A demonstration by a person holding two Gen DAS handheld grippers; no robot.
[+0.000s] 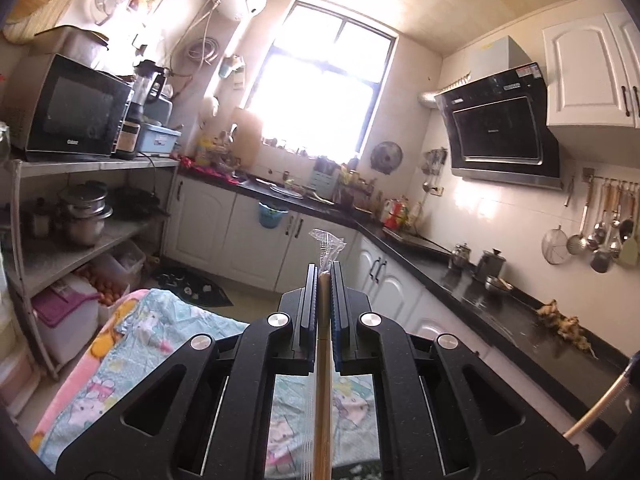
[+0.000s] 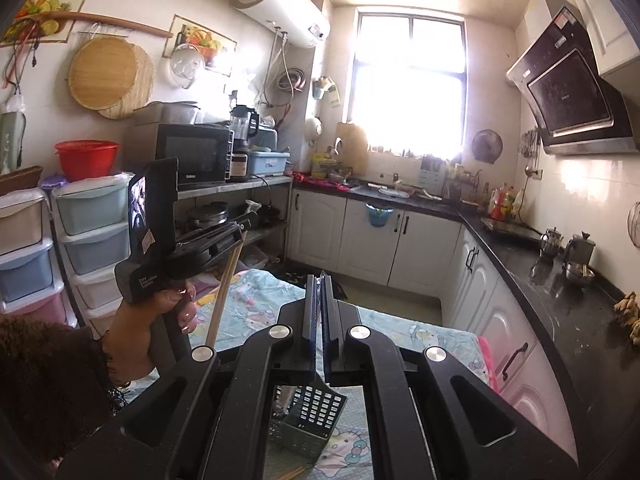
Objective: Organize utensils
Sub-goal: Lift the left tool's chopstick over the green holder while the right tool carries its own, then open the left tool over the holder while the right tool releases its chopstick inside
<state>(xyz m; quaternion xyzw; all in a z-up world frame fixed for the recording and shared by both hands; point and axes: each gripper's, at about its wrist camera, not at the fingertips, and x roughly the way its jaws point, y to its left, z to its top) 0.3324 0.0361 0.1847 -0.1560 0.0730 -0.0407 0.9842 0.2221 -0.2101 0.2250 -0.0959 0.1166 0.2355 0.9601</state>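
Kitchen interior, seen from two hand-held grippers raised above a table covered with a cartoon-print cloth [image 2: 420, 332]. The left gripper [image 1: 324, 270] had its jaws closed on a pair of wooden chopsticks [image 1: 323, 380] partly sheathed in a clear plastic wrapper [image 1: 329, 246]. The sticks ran along the gap between the fingers, and the crumpled end of the wrapper stuck out past the fingertips. From the right wrist view, the same chopsticks [image 2: 226, 284] hung down at a slant from the left gripper [image 2: 236, 236], which a hand [image 2: 160, 316] held up in the air.

The right gripper [image 2: 319, 284] had its jaws drawn narrow, with something thin and clear between them, possibly a strip of the same wrapper, though glare made this hard to confirm. Below it, on the cloth, a dark grey perforated utensil basket [image 2: 310, 416] lay tipped on its side. More chopsticks [image 2: 294, 472] appeared to lie beside it, at the lower edge of the view.

The chopsticks were probably light, stiff and smooth, so they could pivot or slide in a pinch. A hold near the middle of the bare wood would likely be steadier. The wrapper looked flimsy and slippery, likely to crumple or tear if pulled.
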